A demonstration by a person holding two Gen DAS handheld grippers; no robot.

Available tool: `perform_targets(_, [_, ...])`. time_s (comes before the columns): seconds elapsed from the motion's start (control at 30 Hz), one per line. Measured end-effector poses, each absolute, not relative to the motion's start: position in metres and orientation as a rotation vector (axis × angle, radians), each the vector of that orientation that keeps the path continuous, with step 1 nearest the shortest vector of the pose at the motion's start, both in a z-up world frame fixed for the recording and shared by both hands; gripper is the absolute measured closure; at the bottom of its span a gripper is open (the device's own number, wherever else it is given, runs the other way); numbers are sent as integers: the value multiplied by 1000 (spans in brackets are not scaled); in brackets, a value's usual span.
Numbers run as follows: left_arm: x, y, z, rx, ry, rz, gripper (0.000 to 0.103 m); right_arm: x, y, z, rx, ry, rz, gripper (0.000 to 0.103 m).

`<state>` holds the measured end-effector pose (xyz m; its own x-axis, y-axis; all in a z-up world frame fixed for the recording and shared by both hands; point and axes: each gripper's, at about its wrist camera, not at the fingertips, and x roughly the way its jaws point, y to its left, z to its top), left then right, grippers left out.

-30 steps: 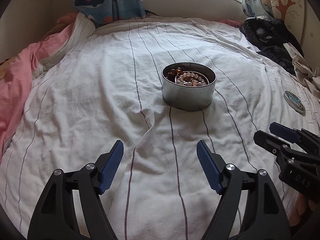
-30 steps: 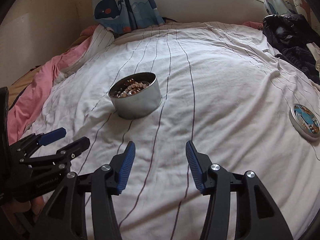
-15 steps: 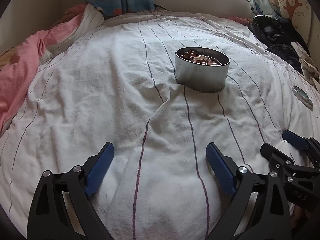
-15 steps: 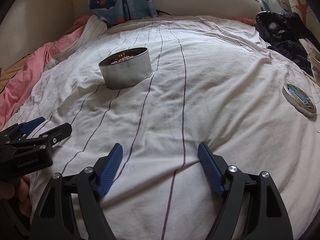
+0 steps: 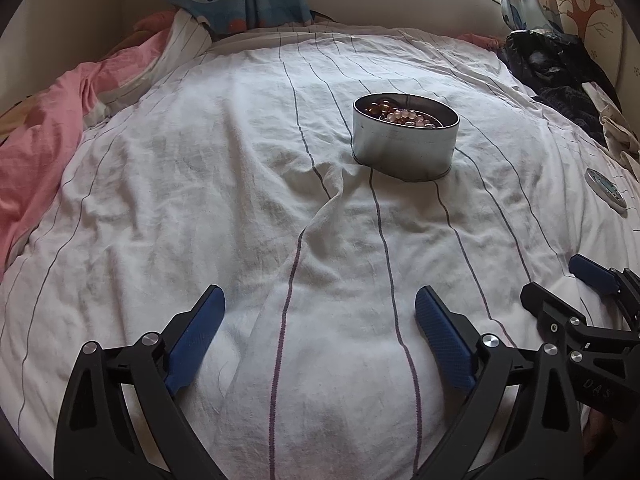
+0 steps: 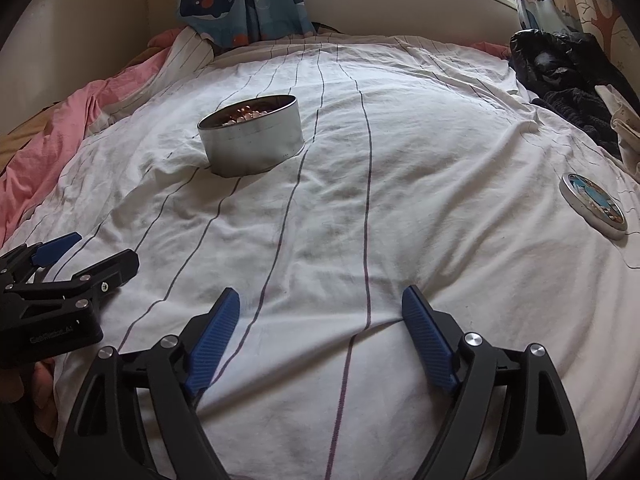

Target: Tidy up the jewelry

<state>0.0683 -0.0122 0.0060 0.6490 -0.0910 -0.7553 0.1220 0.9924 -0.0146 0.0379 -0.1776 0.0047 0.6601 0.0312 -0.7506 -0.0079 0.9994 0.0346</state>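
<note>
A round silver tin (image 5: 404, 142) stands open on the white striped bed sheet, holding pink and amber bead jewelry (image 5: 400, 114). It also shows in the right wrist view (image 6: 252, 140) with the beads (image 6: 244, 114) inside. Its round lid (image 6: 594, 206) with a blue picture lies flat at the right; it shows in the left wrist view (image 5: 606, 190) too. My left gripper (image 5: 320, 304) is open and empty, low over the sheet, well short of the tin. My right gripper (image 6: 320, 300) is open and empty, to the right of the left gripper (image 6: 96, 252).
A pink blanket (image 5: 44, 120) is bunched along the left edge. Dark clothes (image 6: 560, 68) and a cream cloth (image 6: 626, 128) lie at the far right. Whale-print curtains (image 6: 240, 0) hang at the back wall. The sheet (image 5: 240, 200) is wrinkled, with a fold near the tin.
Both grippers have drawn back and lowered toward the near edge of the bed, and both have opened wider. The tin and lid have not moved.
</note>
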Motion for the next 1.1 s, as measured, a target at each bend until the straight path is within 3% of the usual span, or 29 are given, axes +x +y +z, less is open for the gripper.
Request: perform_targets(1.1, [64,-8,8,22,834,-115,8,36,-177,5,20,833,3,21])
